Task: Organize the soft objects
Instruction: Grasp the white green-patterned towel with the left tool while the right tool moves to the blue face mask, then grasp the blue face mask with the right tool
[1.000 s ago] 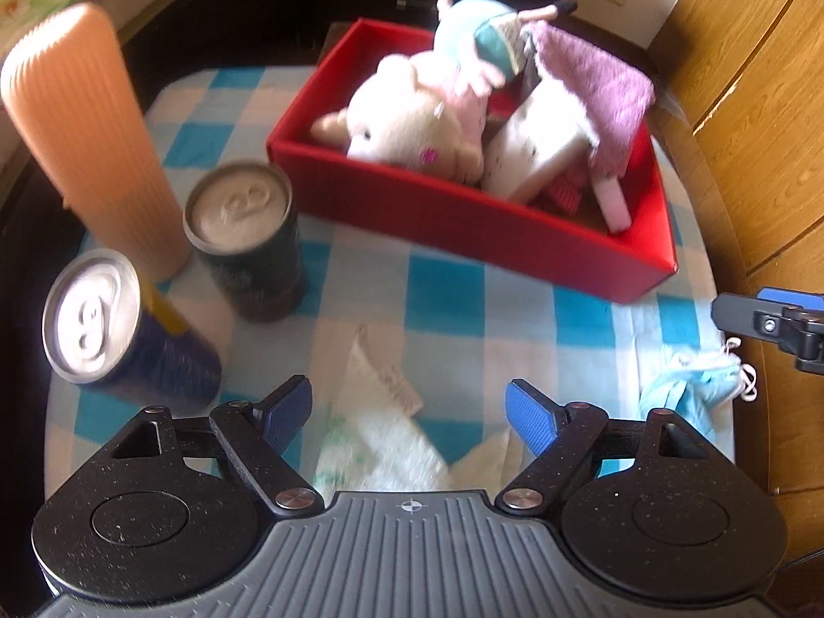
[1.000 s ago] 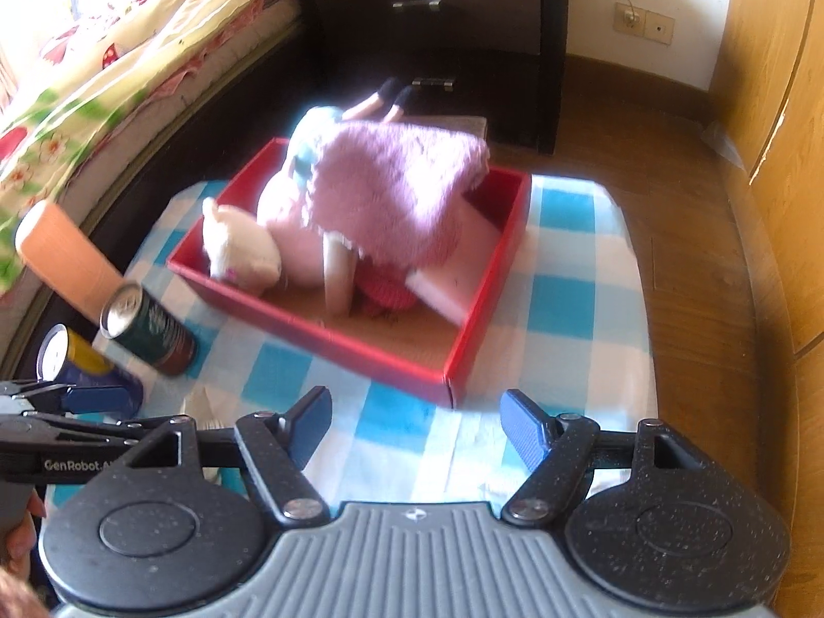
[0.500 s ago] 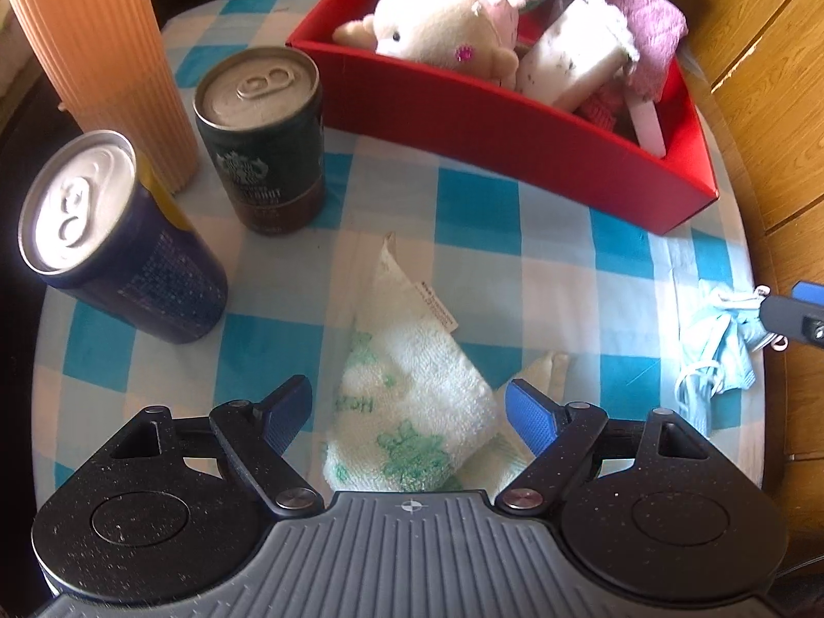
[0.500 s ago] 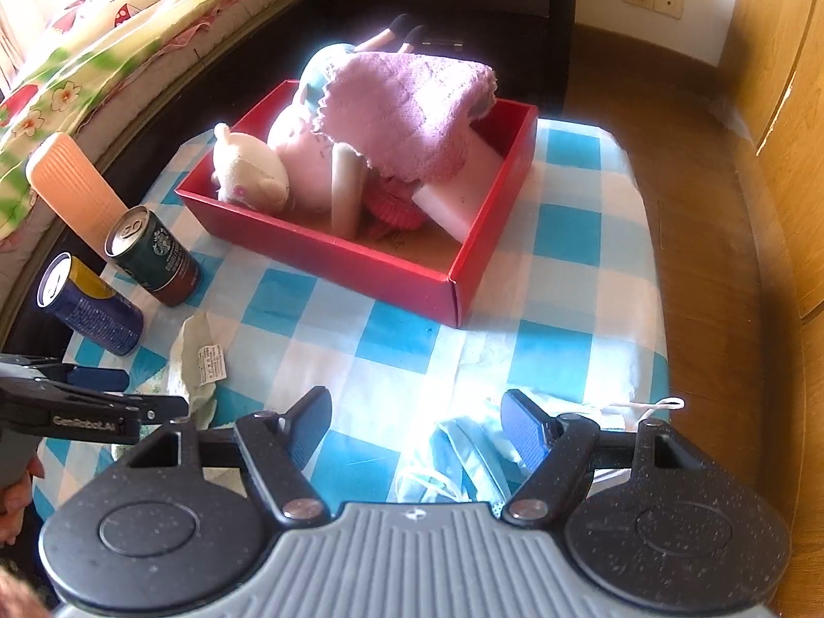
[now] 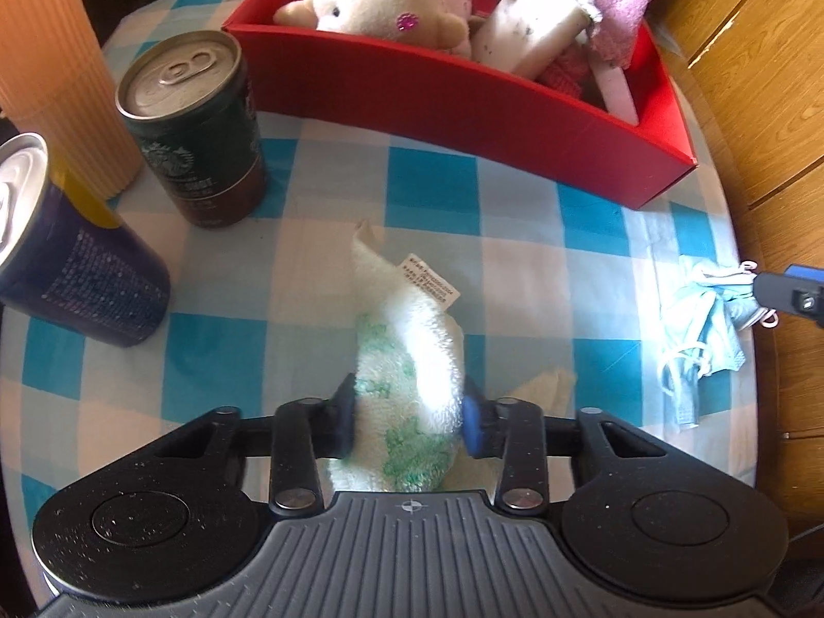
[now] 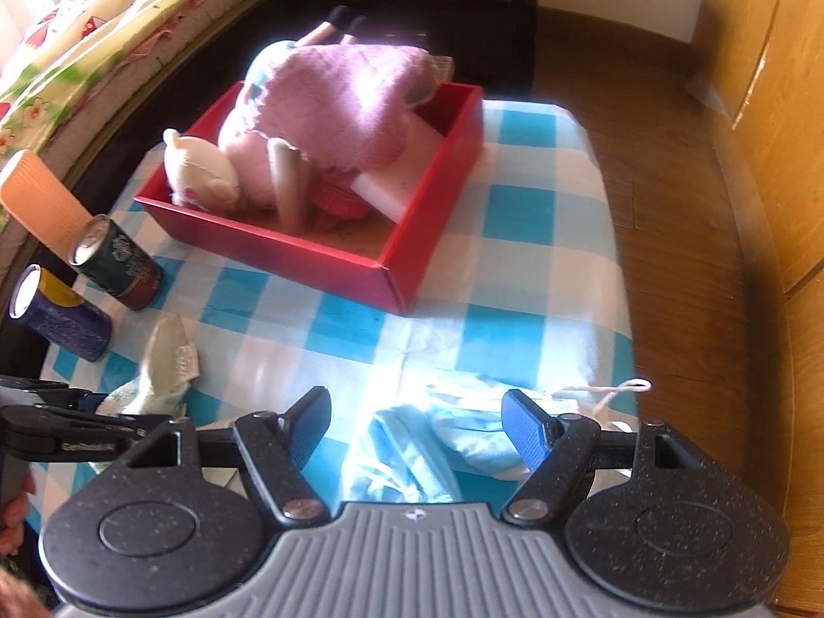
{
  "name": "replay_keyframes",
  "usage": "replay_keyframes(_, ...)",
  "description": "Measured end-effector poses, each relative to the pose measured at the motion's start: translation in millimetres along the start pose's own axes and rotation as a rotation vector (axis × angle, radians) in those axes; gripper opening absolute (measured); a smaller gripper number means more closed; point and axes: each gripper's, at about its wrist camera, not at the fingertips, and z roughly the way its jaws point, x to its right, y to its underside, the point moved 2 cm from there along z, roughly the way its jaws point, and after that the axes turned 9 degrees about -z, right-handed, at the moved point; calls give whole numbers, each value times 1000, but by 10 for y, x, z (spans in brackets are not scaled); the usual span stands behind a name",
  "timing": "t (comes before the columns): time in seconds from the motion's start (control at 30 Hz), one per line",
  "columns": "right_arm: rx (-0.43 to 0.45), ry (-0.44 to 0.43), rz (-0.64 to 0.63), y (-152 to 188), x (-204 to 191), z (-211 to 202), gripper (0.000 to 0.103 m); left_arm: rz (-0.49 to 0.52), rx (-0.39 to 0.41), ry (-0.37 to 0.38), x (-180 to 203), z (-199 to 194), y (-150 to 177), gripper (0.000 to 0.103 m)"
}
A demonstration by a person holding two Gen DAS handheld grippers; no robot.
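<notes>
A white towel with green print [image 5: 407, 371] lies on the blue-checked cloth, bunched up between the blue pads of my left gripper [image 5: 409, 419], whose jaws are closing and press on it from both sides. The same towel [image 6: 162, 360] shows at the left of the right wrist view. My right gripper [image 6: 417, 425] stands open over a crumpled light-blue face mask [image 6: 412, 458], pads apart from it; that mask [image 5: 705, 319] sits at the table's right edge. The red box [image 5: 463, 103] behind holds a cream plush toy [image 5: 381, 0], a pink towel [image 6: 350, 98] and a white sponge block [image 5: 530, 36].
Left of the towel stand a dark green can [image 5: 195, 129], a dark blue can [image 5: 67, 257] and a ribbed orange tumbler [image 5: 51, 62]. The table's right edge [image 6: 625, 309] drops to a wooden floor beside wooden cabinet doors [image 6: 772, 103]. A bed with floral bedding [image 6: 77, 51] runs along the left.
My left gripper sank onto the white towel and its jaws came together on it, bunching the cloth. My right gripper came down over the blue mask, jaws unchanged.
</notes>
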Motion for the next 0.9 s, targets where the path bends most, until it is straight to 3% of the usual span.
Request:
replay_keyframes(0.23, -28, 11, 7, 43, 77, 70, 51, 1, 17, 106, 136, -121, -49, 25)
replay_keyframes(0.5, -78, -110, -31, 115, -171, 178, 51, -4, 13, 147, 179, -129, -80, 23)
replay_keyframes(0.67, -136, -124, -40, 190, -270, 368, 51, 72, -6, 80, 238, -8, -13, 39)
replay_keyframes(0.73, -147, -111, -54, 215, -291, 420, 51, 95, -27, 31, 256, 83, 22, 61)
replay_keyframes(0.9, -159, -144, -9, 215, -238, 476, 51, 161, -56, -48, 263, 238, 110, 70)
